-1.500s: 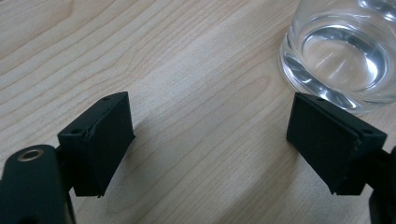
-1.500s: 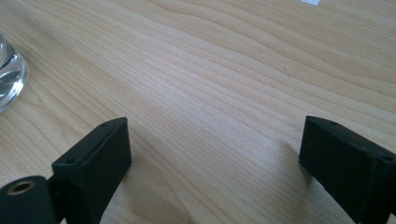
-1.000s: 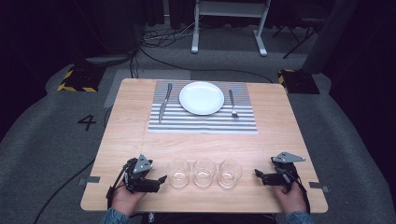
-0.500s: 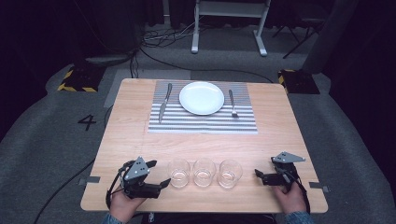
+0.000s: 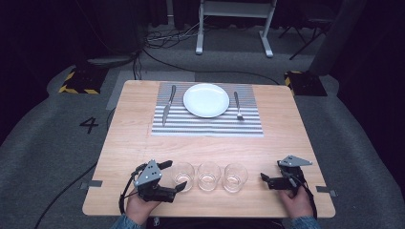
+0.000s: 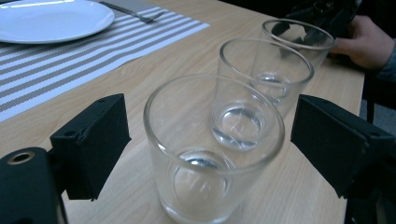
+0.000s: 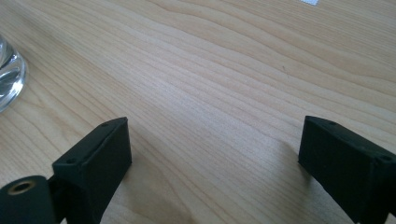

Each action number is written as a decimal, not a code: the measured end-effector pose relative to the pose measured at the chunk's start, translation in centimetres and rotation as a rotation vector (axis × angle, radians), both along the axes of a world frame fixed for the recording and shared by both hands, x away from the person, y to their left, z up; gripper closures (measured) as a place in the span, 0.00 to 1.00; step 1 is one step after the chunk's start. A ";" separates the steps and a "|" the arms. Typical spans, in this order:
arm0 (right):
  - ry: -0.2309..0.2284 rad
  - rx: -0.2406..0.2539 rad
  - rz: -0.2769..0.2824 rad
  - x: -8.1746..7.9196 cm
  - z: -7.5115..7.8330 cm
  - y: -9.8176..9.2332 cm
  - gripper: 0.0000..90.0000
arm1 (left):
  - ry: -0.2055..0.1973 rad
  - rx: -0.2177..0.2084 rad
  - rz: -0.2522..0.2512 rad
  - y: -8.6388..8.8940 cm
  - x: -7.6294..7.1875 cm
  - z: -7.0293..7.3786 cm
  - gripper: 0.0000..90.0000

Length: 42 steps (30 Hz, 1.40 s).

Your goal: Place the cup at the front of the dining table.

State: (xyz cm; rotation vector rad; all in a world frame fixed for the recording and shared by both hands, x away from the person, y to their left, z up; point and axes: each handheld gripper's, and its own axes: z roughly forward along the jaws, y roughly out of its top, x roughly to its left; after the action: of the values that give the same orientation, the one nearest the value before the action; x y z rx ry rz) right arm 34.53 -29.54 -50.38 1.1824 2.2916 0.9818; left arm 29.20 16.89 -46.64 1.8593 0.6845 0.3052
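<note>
Glass [image 6: 212, 149] stands between spread left fingers [image 6: 91, 144], untouched

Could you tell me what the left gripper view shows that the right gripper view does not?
Left gripper view alone: a row of three glasses, the nearest glass between the open jaws of the left gripper, plus the white plate on the striped placemat. Right gripper view alone: the right gripper open over bare wood, a glass base at its edge. Both: the wooden table.

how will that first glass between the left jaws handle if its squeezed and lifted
The nearest glass looks smooth and clear, so probably slippery against the left gripper. Its thick base suggests it resists tipping. Being glass, it is rigid but likely breakable if dropped.
</note>
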 end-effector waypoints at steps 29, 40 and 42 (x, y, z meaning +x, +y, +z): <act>-0.003 0.002 -0.012 -0.2 0.0 0.1 0.11 | 0.062 0.103 -0.026 -2.8 1.8 -1.6 0.16; -0.002 0.002 -0.012 -0.2 0.0 0.1 0.11 | 0.078 0.178 -0.024 -2.9 1.6 -1.6 0.21; -0.002 0.003 -0.012 -0.1 0.0 0.1 0.11 | 0.081 0.179 -0.023 -2.8 1.5 -1.5 0.21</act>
State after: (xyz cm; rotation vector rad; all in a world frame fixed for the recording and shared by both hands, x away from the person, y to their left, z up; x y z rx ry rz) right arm 34.38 -29.44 -50.37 1.1943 2.2801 0.9817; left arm 30.73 14.07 -48.18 2.0581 0.7095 0.2850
